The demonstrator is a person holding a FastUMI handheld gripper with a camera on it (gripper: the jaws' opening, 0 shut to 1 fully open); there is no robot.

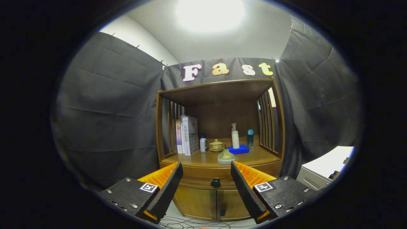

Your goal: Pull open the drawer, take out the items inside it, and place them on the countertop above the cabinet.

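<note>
The claw [206, 178] is held level and faces straight ahead, its two fingers [168, 187] spread wide apart with an empty gap between them. Nothing is gripped and neither finger touches anything. Both fingers angle outward from their mounts, the tips standing at about equal height.

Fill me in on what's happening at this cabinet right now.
A handheld gripper faces a wooden cabinet, its fingers spread open and holding nothing. The drawer under the countertop is closed, and its dark knob sits between the fingers, some way ahead of them. The countertop already carries books, bottles, a lidded cup and a blue cloth. Nothing has been taken out yet.
</note>
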